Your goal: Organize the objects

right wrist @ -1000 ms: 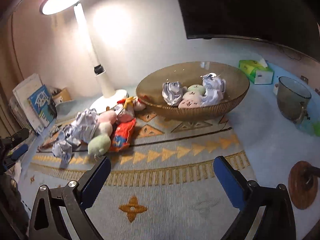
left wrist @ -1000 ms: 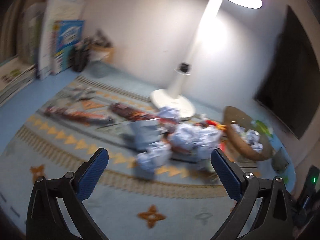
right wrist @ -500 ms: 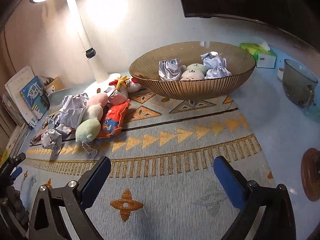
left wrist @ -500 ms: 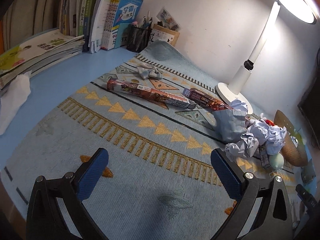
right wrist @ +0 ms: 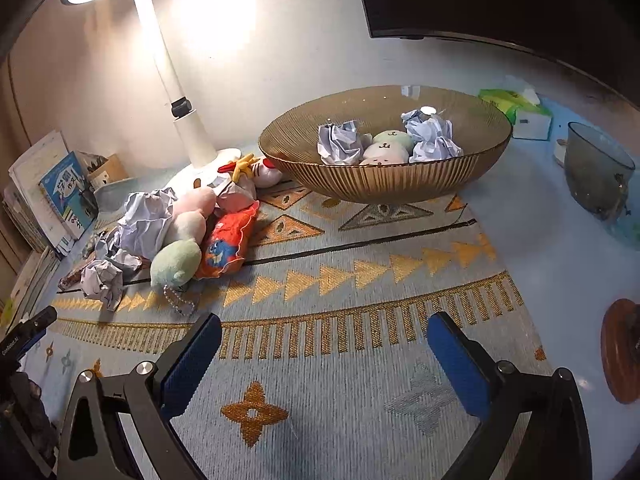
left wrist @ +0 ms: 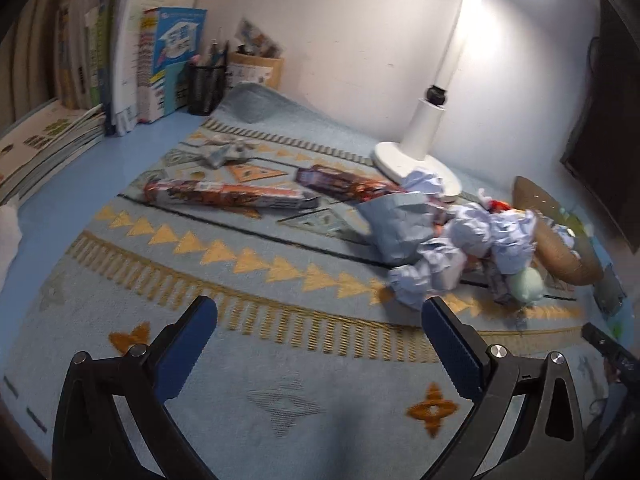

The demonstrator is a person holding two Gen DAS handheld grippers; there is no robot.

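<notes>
A: Which step is this, do you think?

B: Between picks, I'd judge. The ribbed bowl [right wrist: 384, 184] at the far right of the mat [right wrist: 360, 288] already holds two paper balls and two small plush toys. The rest sits in a heap [right wrist: 168, 232] at the far left, near the lamp base [left wrist: 416, 160].

A: What's in that heap?

B: Crumpled paper [left wrist: 476, 236], a green plush [right wrist: 176, 260] with a bead chain at the near edge, paler plush behind it, and an orange pouch [right wrist: 226, 242] just beside them. Two long printed packets [left wrist: 228, 194] lie further left on the mat, apart from the heap.

A: And the grippers?

B: The left gripper [left wrist: 318, 324] has its jaws spread wide, nothing between them, over bare mat. Its right finger looks close to the nearest paper ball [left wrist: 412, 282], but I cannot tell whether they touch. The right gripper [right wrist: 324, 334] is equally wide and empty, hovering near the front edge, well apart from both bowl and heap.

A: So the next move?

B: Probably a reach to the heap's near edge: straddle one item, the green plush or a paper ball, without snagging the chain or dragging its neighbours, then carry it right to the bowl.
</notes>
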